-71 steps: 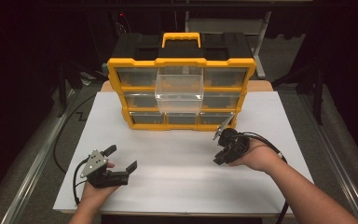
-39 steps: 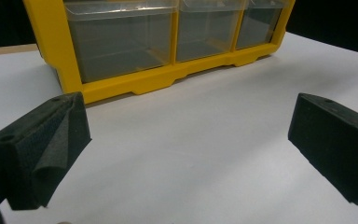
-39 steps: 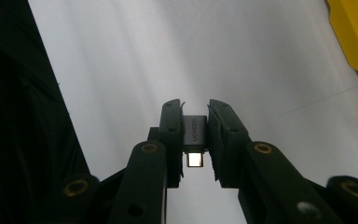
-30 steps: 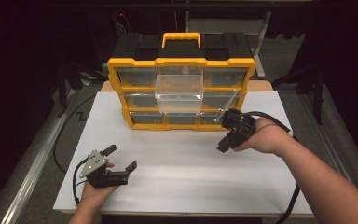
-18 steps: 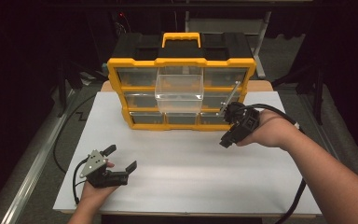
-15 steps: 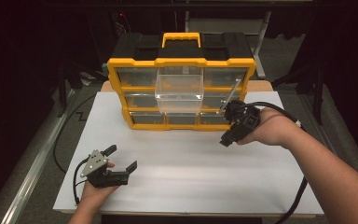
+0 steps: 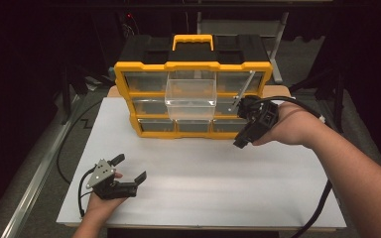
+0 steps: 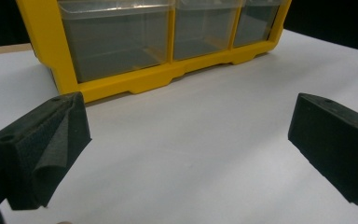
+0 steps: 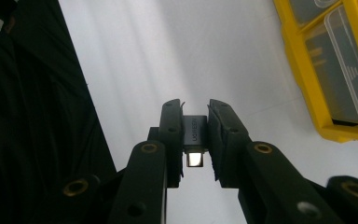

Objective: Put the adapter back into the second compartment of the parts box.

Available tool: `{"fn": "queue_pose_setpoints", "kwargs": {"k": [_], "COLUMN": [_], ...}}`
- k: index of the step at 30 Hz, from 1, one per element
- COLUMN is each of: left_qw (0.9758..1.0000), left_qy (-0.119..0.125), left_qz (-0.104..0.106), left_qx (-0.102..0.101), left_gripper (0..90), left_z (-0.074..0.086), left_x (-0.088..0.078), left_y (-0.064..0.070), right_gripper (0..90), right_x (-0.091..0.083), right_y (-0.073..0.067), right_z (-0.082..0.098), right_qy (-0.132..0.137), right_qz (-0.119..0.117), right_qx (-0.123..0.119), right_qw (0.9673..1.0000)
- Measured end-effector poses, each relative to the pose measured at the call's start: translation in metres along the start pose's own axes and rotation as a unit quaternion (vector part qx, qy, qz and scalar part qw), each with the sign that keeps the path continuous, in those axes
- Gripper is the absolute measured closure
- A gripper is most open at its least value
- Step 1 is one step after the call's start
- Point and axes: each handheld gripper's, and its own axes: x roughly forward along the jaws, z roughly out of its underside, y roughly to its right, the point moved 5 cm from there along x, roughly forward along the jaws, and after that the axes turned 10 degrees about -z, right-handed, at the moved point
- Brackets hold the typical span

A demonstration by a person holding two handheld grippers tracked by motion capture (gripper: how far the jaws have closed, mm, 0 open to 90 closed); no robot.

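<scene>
Grey metal and dark plastic make up the small adapter point(image 9: 195, 135) pinched between the pads of the right gripper point(image 9: 195, 140), its bright plug end facing back toward the camera in the right gripper view. In the high view the right gripper point(image 7: 252, 123) hangs above the white table point(image 7: 218, 183) at about three o'clock from the pulled-out clear drawer point(image 7: 191, 98) of the yellow organizer point(image 7: 193, 99), just beside the cabinet's right-hand column of bins. The left gripper point(image 7: 127, 171) rests low at about seven o'clock from the organizer, jaws spread wide with nothing between them, as the left gripper view confirms with its two pads point(image 8: 42, 149) well apart over bare table. The step in hand looks like carrying the adapter to the open drawer and dropping it in. To do that well, the grip should stay firm, since the part is short and only its sides are clamped; any slackening over the table would let it fall short. The hand should clear the drawer's front lip, travel toward nine o'clock until the jaws sit over the drawer's middle, then lower slightly before opening, so the adapter lands inside rather than bouncing off the rim. The drawer juts out unsupported, so avoid knocking it with the cable point(image 7: 322, 208).
</scene>
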Motion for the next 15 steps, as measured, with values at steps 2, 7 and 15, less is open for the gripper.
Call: {"fn": "queue_pose_setpoints", "kwargs": {"k": [2, 7, 15], "left_qw": [1.0000, 1.0000, 1.0000], "left_qy": [-0.003, 0.000, -0.003], "left_qz": [0.001, 0.000, 0.004], "left_qx": [0.001, 0.000, 0.004], "left_gripper": [0.2, 0.3, 0.3], "left_z": [0.001, 0.000, 0.001], "left_x": [0.000, 0.000, 0.000], "left_y": [0.000, -0.001, 0.000], "right_gripper": [77.5, 77.5, 77.5], "right_x": [-0.004, -0.013, -0.027], "right_y": [-0.001, -0.003, -0.006], "right_z": [-0.003, -0.009, -0.017], "right_qy": [0.000, -0.001, 0.008], "right_qz": [0.001, 0.005, 0.007], "right_qx": [-0.001, -0.001, -0.003], "right_qw": [1.0000, 1.0000, 0.9999]}}
